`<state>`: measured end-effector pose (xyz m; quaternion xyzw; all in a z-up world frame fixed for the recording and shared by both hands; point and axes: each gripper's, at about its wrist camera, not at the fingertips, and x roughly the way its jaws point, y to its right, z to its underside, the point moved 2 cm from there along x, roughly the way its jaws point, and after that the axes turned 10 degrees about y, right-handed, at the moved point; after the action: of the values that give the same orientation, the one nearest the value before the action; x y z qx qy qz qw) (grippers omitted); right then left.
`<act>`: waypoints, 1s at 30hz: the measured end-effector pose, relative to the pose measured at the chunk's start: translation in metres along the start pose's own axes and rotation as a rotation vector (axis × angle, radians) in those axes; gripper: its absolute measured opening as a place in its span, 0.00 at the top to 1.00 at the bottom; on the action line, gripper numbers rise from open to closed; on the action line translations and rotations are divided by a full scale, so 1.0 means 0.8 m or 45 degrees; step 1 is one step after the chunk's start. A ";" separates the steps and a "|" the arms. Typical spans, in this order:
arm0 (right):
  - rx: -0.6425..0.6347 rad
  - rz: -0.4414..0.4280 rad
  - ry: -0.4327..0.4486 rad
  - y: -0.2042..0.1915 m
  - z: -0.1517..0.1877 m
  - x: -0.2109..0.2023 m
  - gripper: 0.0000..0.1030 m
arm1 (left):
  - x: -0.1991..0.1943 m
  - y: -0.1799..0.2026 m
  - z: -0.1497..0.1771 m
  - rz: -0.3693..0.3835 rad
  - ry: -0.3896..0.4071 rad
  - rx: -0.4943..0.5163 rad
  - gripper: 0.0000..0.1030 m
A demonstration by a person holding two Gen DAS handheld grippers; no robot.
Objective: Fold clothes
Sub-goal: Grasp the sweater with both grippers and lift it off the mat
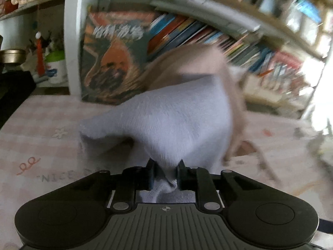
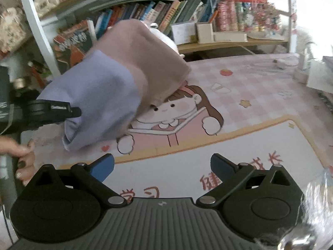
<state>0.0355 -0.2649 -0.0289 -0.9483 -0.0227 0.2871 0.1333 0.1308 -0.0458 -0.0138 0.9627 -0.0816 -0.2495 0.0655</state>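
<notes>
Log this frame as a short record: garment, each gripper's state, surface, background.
garment: lavender and dusty-pink soft fabric garment, lifted and hanging partly above the mat, blurred
left gripper: left gripper shut on a bunched lavender corner of the garment
right gripper: right gripper open, holding nothing, over the mat
surface: pink checked desk mat with a cartoon girl print
background: white-framed shelf packed with books
</notes>
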 end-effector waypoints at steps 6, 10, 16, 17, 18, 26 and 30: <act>0.400 -0.315 -0.131 0.064 -0.008 0.015 0.02 | -0.067 0.035 -0.011 0.142 0.059 -0.240 0.83; 0.930 -0.625 -0.254 0.103 -0.002 0.031 0.02 | -0.076 0.053 -0.009 0.223 0.039 -0.471 0.83; 1.437 -0.848 -0.371 0.114 0.016 0.046 0.06 | -0.092 0.079 0.003 0.268 -0.004 -0.527 0.83; 1.497 -0.859 -0.380 0.115 0.018 0.049 0.24 | -0.096 0.083 0.005 0.261 -0.007 -0.500 0.83; 1.536 -0.858 -0.384 0.117 0.019 0.050 0.38 | -0.100 0.085 0.007 0.249 -0.009 -0.472 0.83; 1.296 -0.772 -0.294 0.128 -0.023 0.053 0.92 | -0.117 0.104 0.048 0.042 -0.055 0.083 0.59; 1.256 -0.738 -0.224 0.137 -0.043 0.059 0.92 | -0.130 0.122 0.095 -0.128 -0.083 0.562 0.50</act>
<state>0.0901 -0.3733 -0.0564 -0.7016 -0.1560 0.2933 0.6304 -0.0083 -0.1278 -0.0150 0.9479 -0.0884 -0.2597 -0.1620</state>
